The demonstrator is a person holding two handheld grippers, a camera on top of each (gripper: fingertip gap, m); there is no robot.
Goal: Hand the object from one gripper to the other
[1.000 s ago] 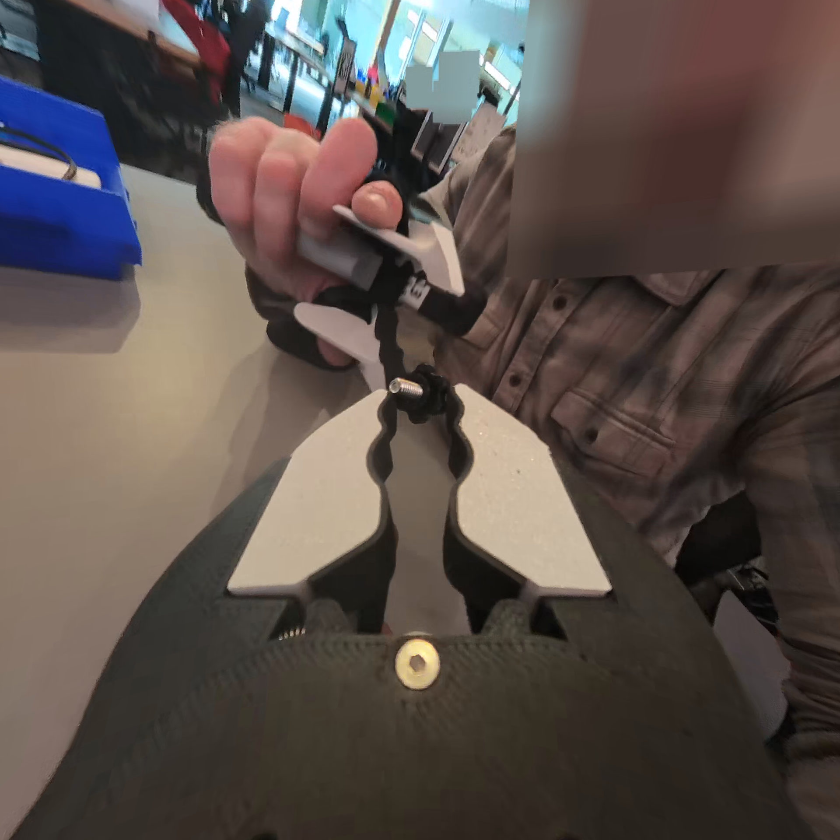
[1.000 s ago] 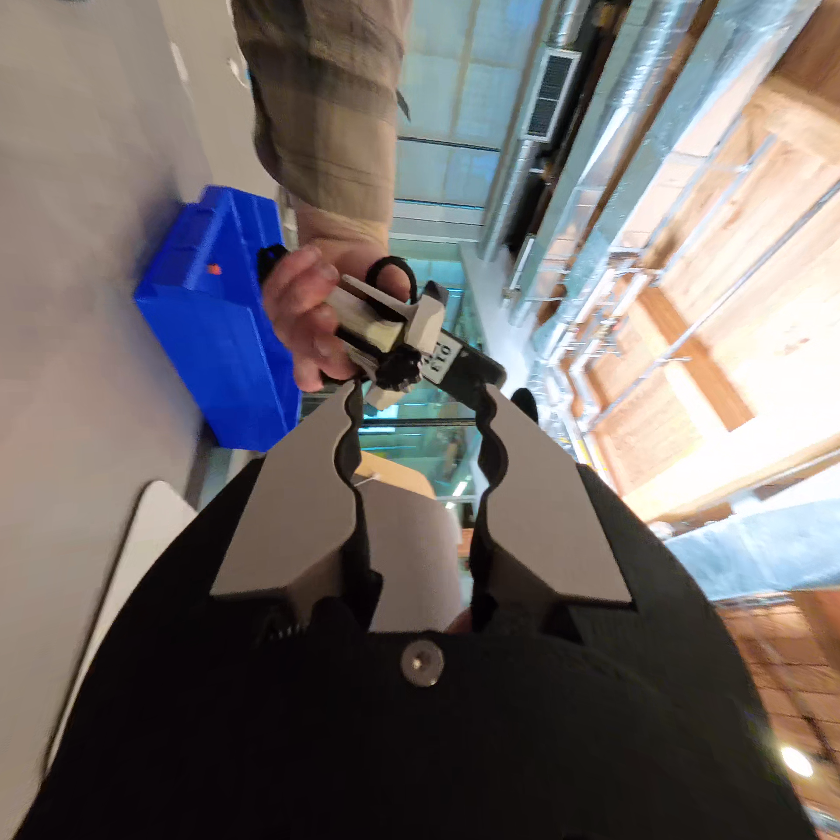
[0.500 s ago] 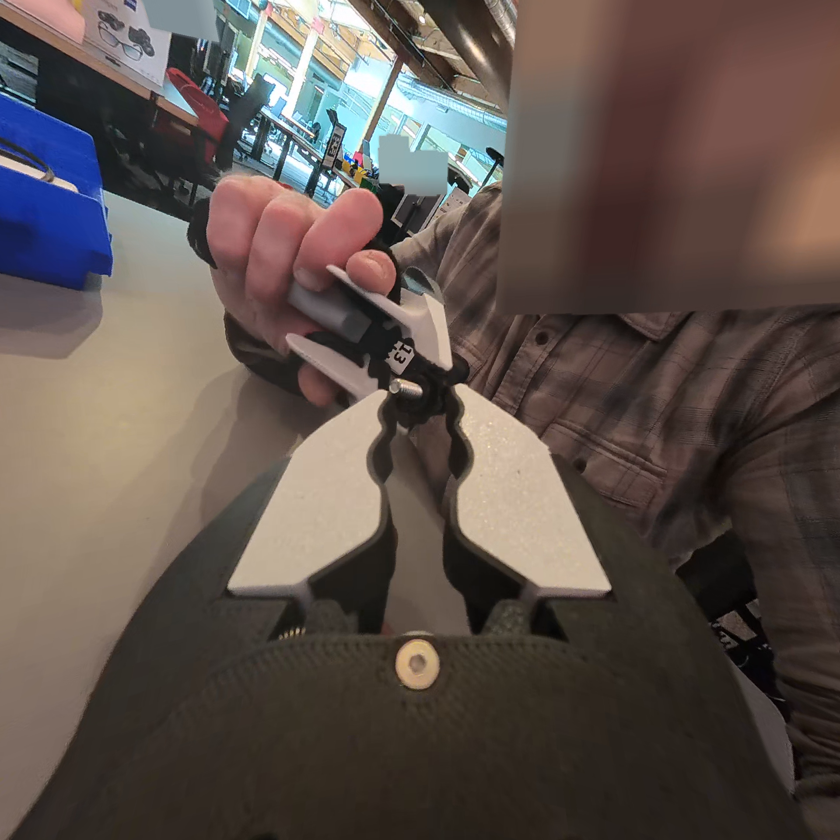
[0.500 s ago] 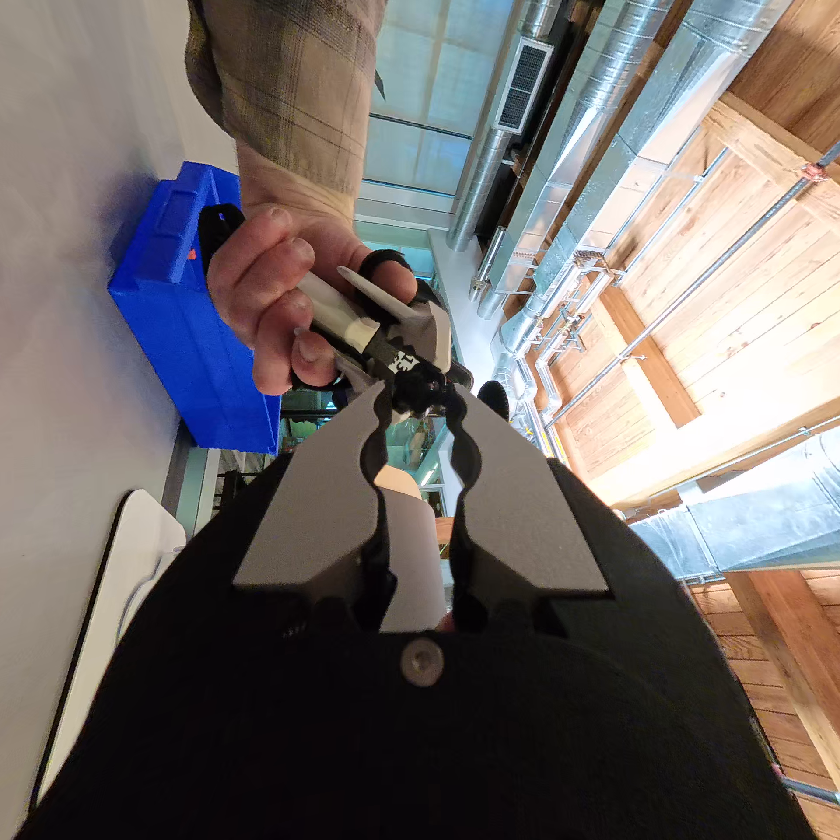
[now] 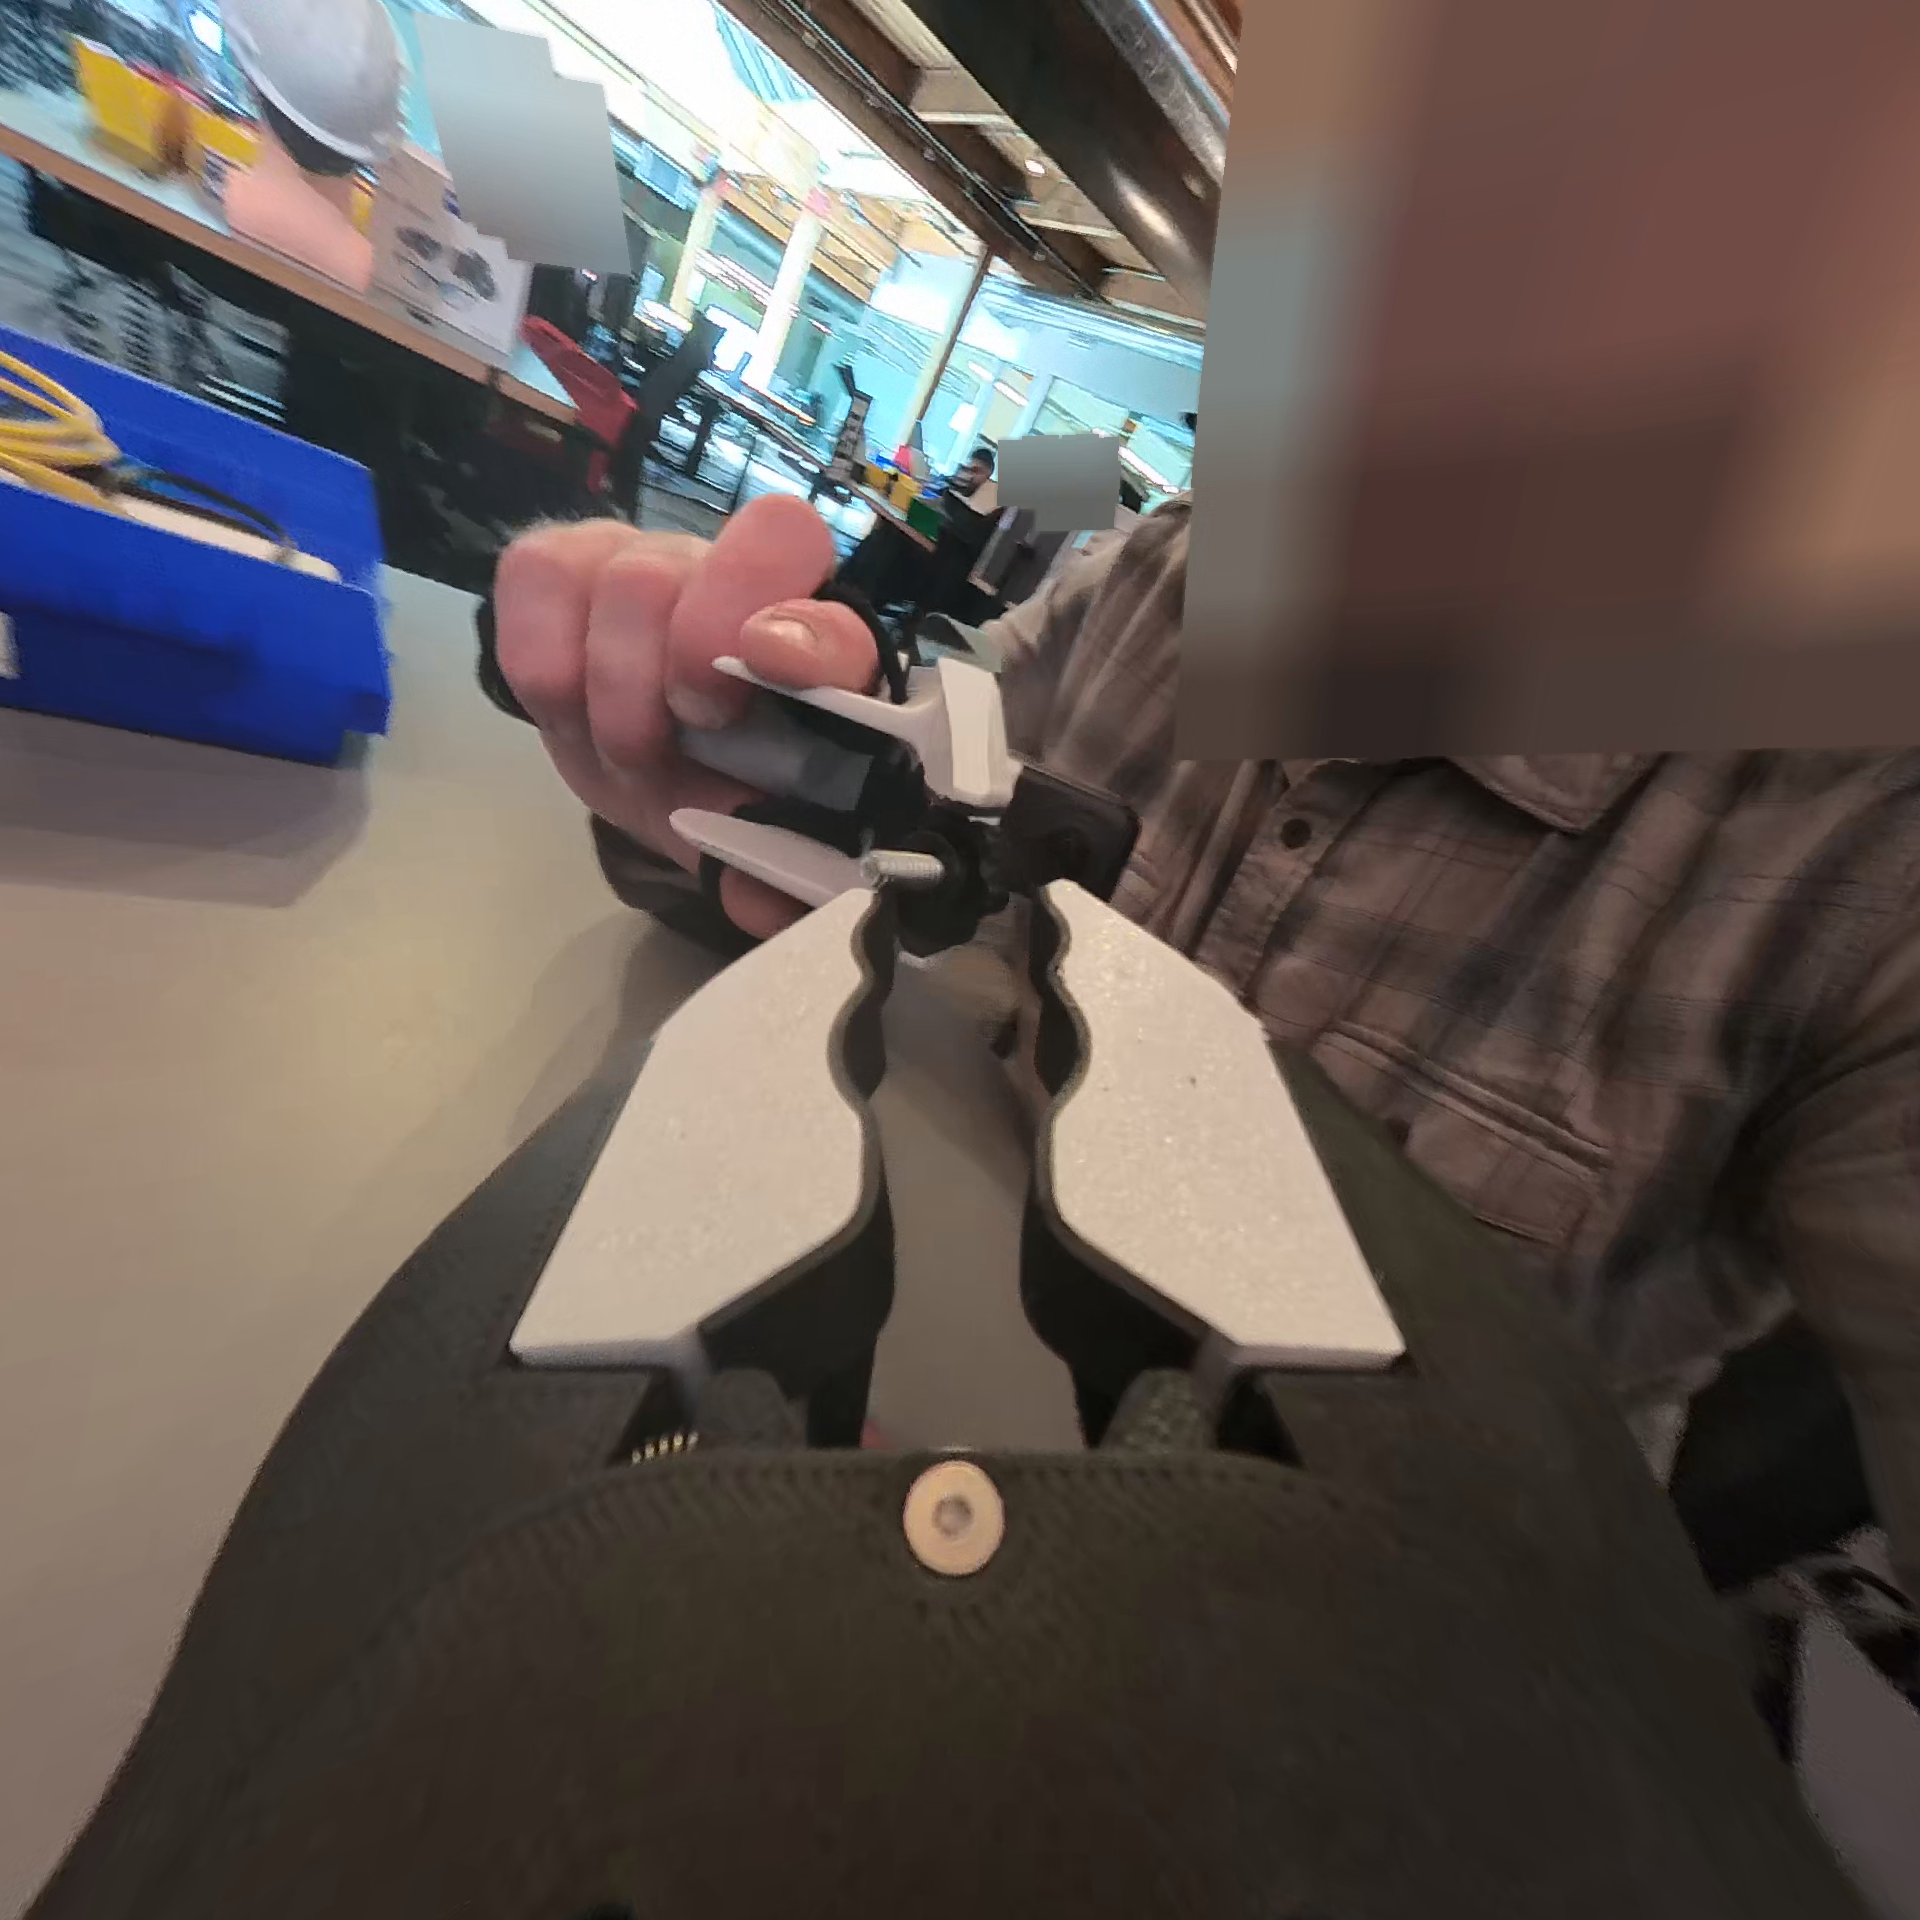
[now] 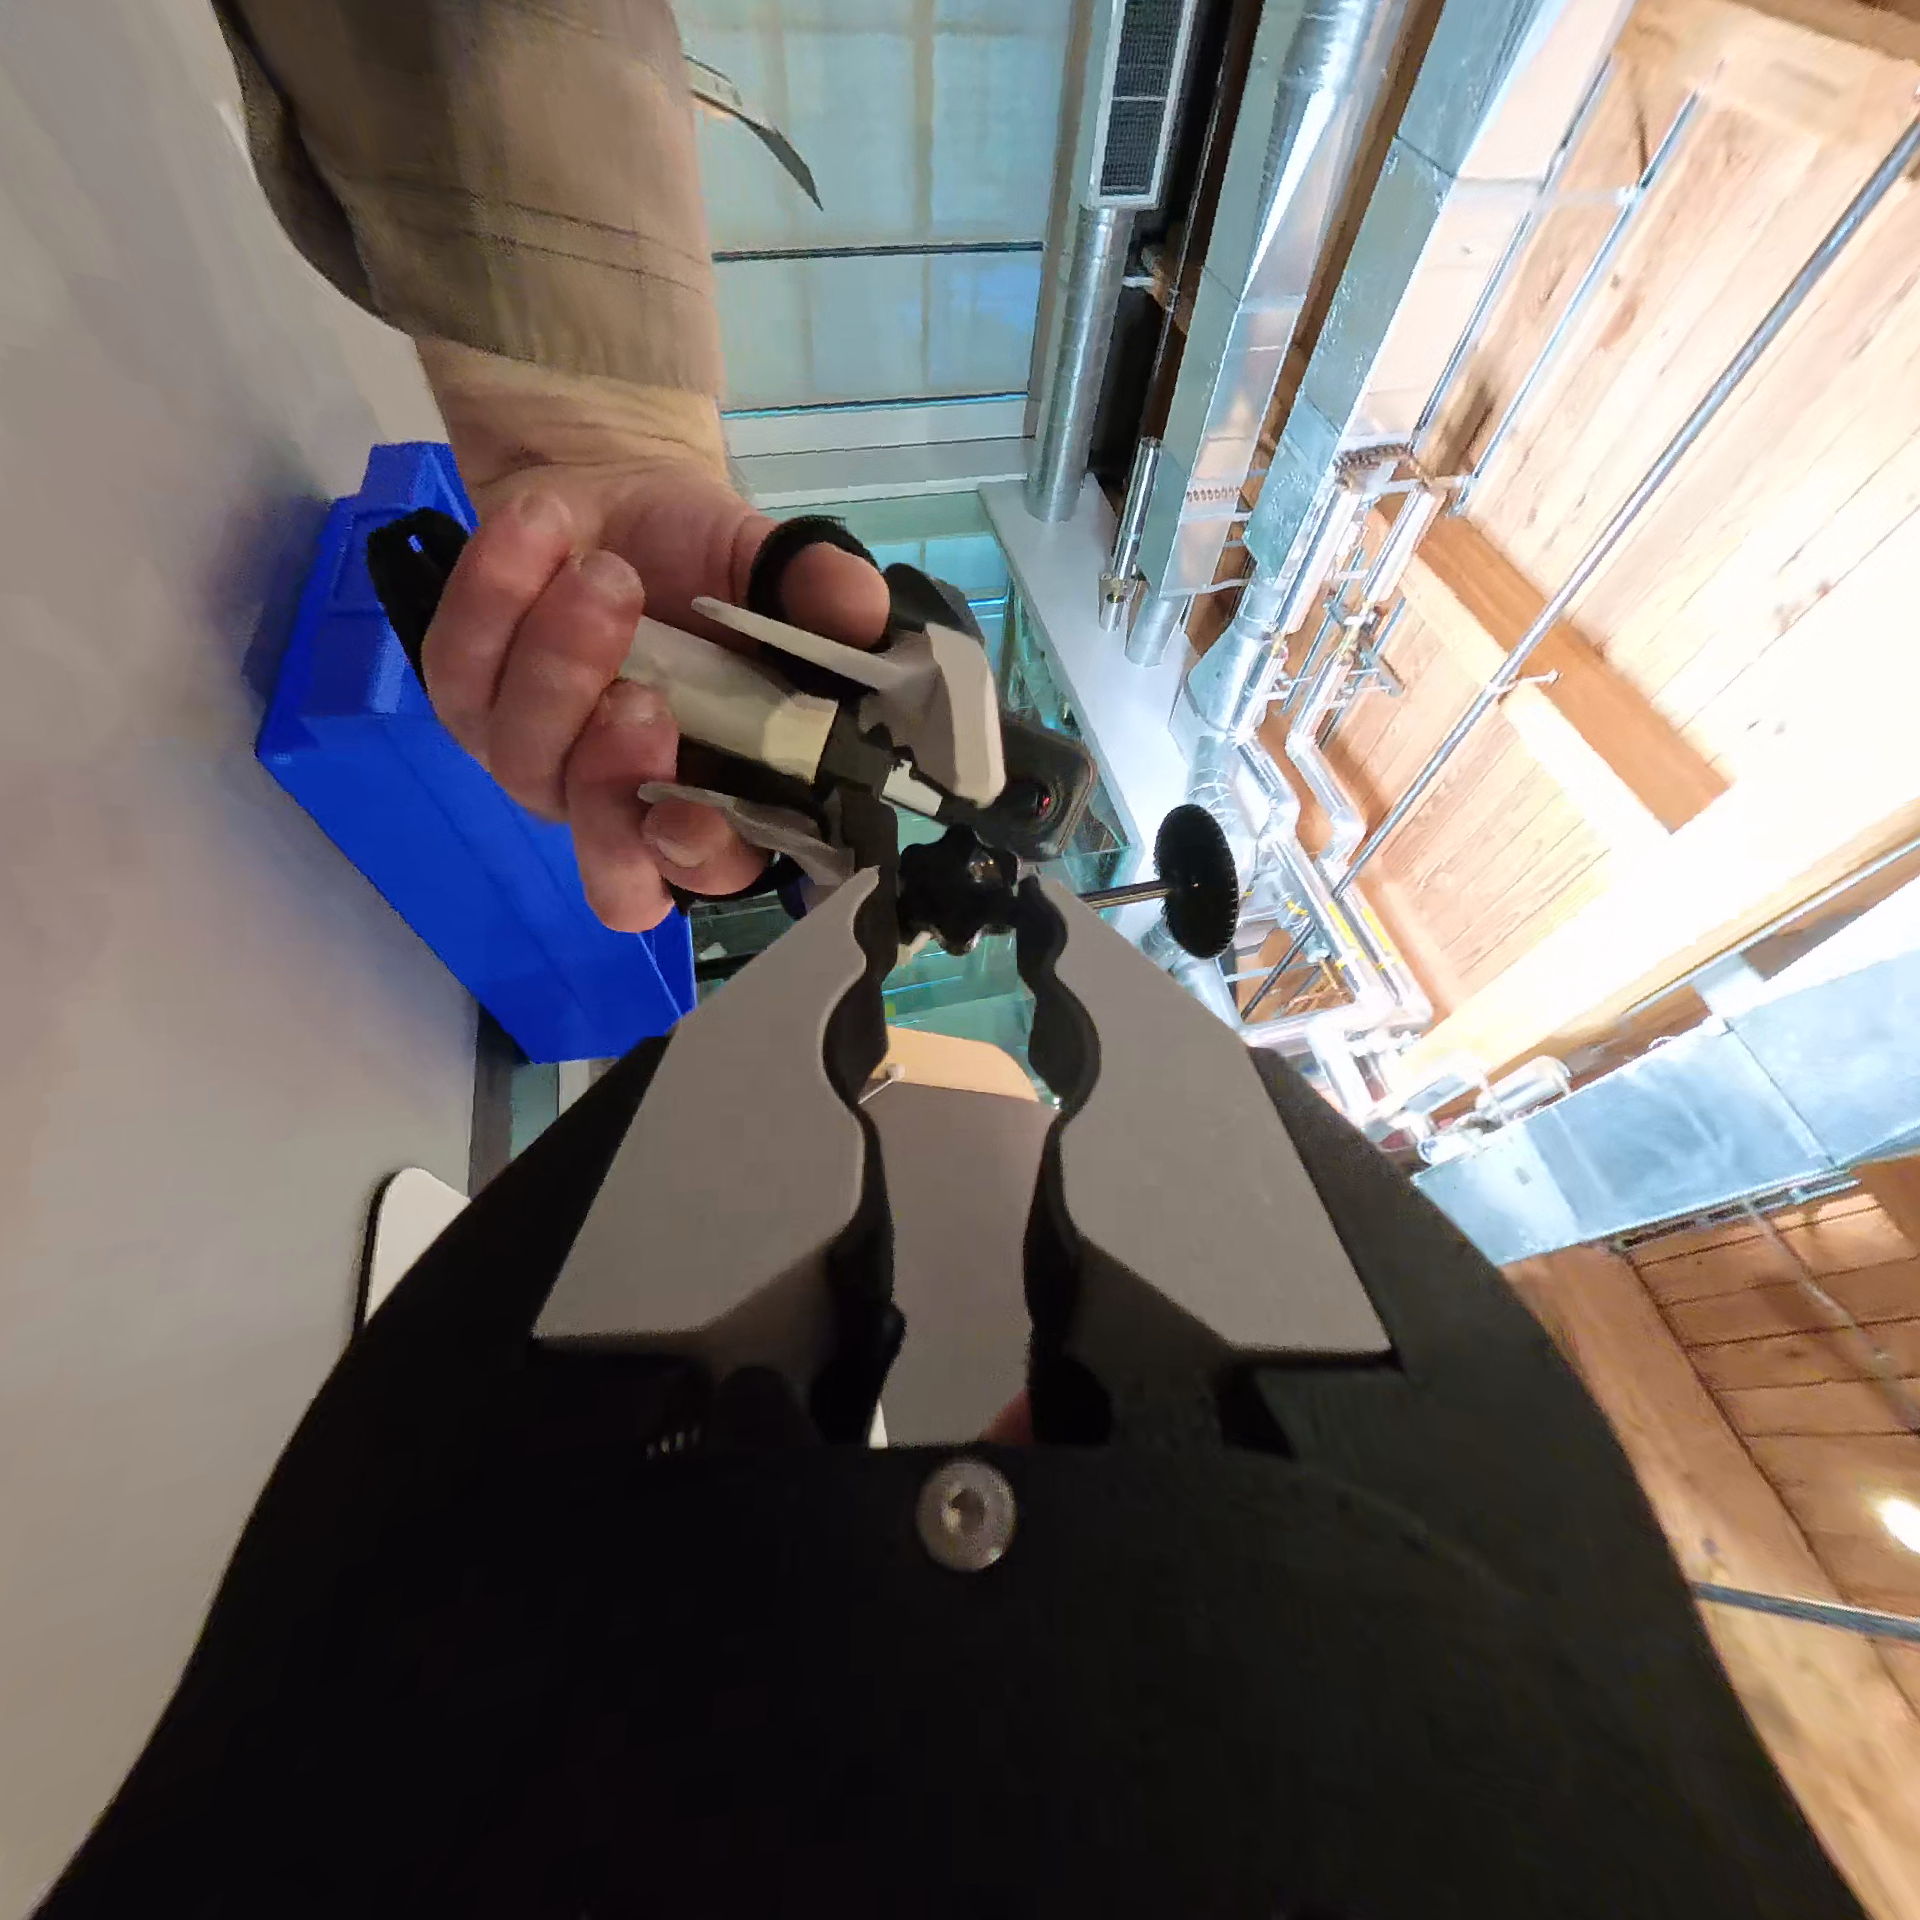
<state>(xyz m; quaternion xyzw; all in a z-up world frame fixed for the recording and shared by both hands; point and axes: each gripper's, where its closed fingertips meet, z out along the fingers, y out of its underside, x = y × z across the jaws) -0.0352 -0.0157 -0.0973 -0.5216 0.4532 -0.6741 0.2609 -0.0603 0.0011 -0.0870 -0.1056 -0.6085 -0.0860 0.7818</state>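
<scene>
The object is a small black knob (image 5: 940, 920) with a silver screw (image 5: 899, 862) sticking out to the left. My left gripper (image 5: 954, 902) has it at its fingertips; the jaws stand narrowly apart, with a sliver of room on the right side of the knob. My right gripper (image 6: 951, 894) is shut on the knob (image 6: 951, 904) from the opposite side. Each view shows the other gripper held in a hand just beyond the knob: the right one (image 5: 935, 727) and the left one (image 6: 914, 717). Both are above the grey table (image 5: 260, 1091).
A blue bin (image 5: 187, 623) with cables stands on the table at the far left and also shows in the right wrist view (image 6: 436, 790). The person's plaid shirt (image 5: 1507, 987) fills the right side. A white flat item (image 6: 405, 1226) lies on the table. A black toothed wheel (image 6: 1195, 883) on a thin rod shows right of the knob.
My right gripper came in and closed on the knob. The knob has since shifted slightly left and up between my left fingers, whose tips have parted a little.
</scene>
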